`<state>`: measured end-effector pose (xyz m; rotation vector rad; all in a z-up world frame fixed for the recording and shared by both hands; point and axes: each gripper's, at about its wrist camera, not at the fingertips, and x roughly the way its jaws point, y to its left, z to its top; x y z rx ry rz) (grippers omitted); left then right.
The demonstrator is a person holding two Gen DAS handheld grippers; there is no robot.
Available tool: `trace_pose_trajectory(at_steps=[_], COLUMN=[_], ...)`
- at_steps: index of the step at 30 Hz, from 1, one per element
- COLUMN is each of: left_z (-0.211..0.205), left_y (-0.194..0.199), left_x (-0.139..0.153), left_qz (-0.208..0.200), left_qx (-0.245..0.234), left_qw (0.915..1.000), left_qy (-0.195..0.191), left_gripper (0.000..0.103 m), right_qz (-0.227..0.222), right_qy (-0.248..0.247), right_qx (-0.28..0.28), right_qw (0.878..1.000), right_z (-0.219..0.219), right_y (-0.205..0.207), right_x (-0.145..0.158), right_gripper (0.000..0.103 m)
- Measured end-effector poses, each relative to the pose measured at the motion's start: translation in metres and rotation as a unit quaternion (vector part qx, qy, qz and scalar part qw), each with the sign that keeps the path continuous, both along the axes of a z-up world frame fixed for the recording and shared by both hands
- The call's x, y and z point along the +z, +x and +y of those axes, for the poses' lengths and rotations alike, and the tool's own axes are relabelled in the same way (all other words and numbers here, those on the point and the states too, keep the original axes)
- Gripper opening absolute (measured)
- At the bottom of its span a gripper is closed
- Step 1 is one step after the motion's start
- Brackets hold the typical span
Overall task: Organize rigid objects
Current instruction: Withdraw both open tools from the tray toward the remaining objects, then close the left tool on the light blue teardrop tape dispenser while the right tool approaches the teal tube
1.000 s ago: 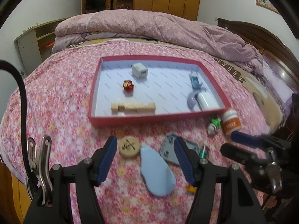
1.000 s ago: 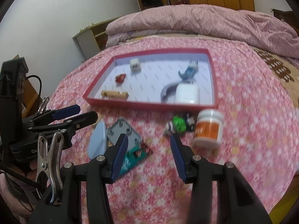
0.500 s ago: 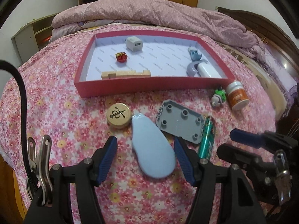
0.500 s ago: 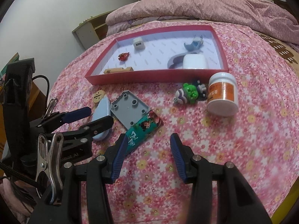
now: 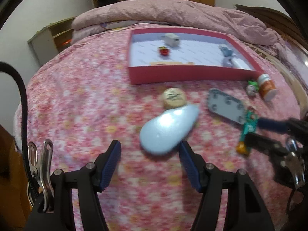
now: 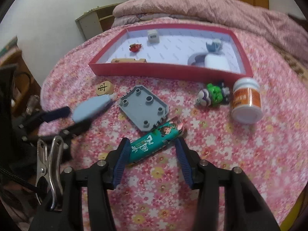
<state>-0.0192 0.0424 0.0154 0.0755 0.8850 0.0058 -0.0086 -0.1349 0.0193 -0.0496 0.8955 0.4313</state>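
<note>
A red tray lies on the pink floral bed and holds several small items; it also shows in the right wrist view. My left gripper is open around the near end of a pale blue teardrop case, its jaws on either side, apart from it. My right gripper is open around a green wrapped tube. A grey plate, a wooden chess disc, a green and purple toy and a white and orange jar lie loose in front of the tray.
A rumpled pink duvet lies behind the tray. A low shelf unit stands at the left of the bed and wooden wardrobes at the back. The bed edge drops off near the left in both views.
Both grippers have dropped and moved forward. The blue case now sits between my left jaws and the green tube between my right jaws. The left view has swung left.
</note>
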Motion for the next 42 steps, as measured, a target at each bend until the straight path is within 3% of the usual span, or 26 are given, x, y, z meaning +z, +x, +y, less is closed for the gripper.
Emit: trace_pose_trajectory(at_steps=[8,13,16,18,29,34,36,38,39,42], left_z=[0.033,0.03,0.019,0.011,-0.016,-0.012,-0.012,-0.01,-0.009,-0.004], left_y=[0.007,0.001,0.004,0.012,0.034,0.036,0.037,0.037,0.036,0.033], left_x=[-0.001,0.006,0.008,0.004,-0.008,-0.008,-0.008,-0.007,-0.006,-0.005], left_qz=[-0.002,-0.008,-0.01,-0.014,-0.037,-0.033,-0.032,-0.033,-0.036,-0.039], left_qx=[0.049,-0.012,-0.04,-0.057,-0.04,-0.044,-0.051,-0.053,-0.051,-0.049], left_qw=[0.9984,0.9982,0.9959,0.9936,0.998,0.9979,0.9977,0.9975,0.9973,0.9969], left_qy=[-0.026,-0.059,-0.08,-0.096,-0.032,-0.034,-0.032,-0.035,-0.037,-0.049], left_gripper=[0.067,0.072,0.089,0.093,0.098,0.098,0.098,0.096,0.09,0.09], right_qz=[-0.023,0.0,-0.006,-0.009,-0.018,-0.022,-0.028,-0.037,-0.045,-0.07], right_qy=[-0.046,-0.032,-0.032,-0.033,-0.035,-0.056,-0.064,-0.07,-0.073,-0.096], right_qx=[-0.027,-0.039,-0.034,-0.034,-0.028,0.012,0.046,0.071,0.077,0.099], right_qw=[0.998,0.999,0.999,0.999,0.999,0.998,0.997,0.994,0.993,0.988], right_z=[-0.016,-0.037,-0.038,-0.038,-0.035,-0.027,-0.021,-0.015,-0.012,-0.001], right_y=[-0.007,-0.009,-0.014,-0.015,-0.019,-0.022,-0.025,-0.027,-0.028,-0.03], right_x=[0.001,-0.006,-0.007,-0.008,-0.01,-0.009,-0.008,-0.007,-0.008,-0.01], right_gripper=[0.055,0.055,0.055,0.055,0.06,0.06,0.064,0.083,0.086,0.095])
